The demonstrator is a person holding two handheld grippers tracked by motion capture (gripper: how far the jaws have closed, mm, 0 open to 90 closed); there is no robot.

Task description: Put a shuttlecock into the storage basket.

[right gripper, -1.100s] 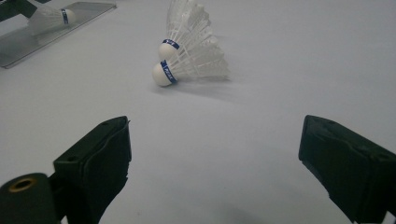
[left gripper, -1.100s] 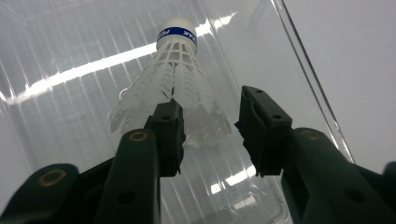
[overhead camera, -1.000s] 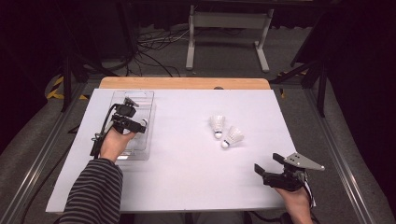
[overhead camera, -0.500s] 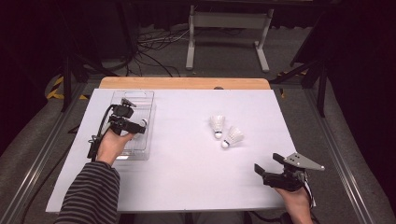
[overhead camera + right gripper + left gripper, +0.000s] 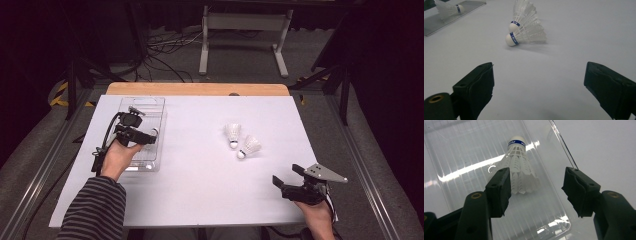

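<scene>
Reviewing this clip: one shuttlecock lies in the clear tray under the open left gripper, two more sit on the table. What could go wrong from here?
The left gripper hangs open just over the shuttlecock in the tray; one jaw sits close to its feathers, so withdrawing carelessly might drag or flick it out.

The two shuttlecocks on the table lie against each other, so grasping one with the open right gripper may roll the other away.

The clear tray looks light and could slide if bumped.
</scene>
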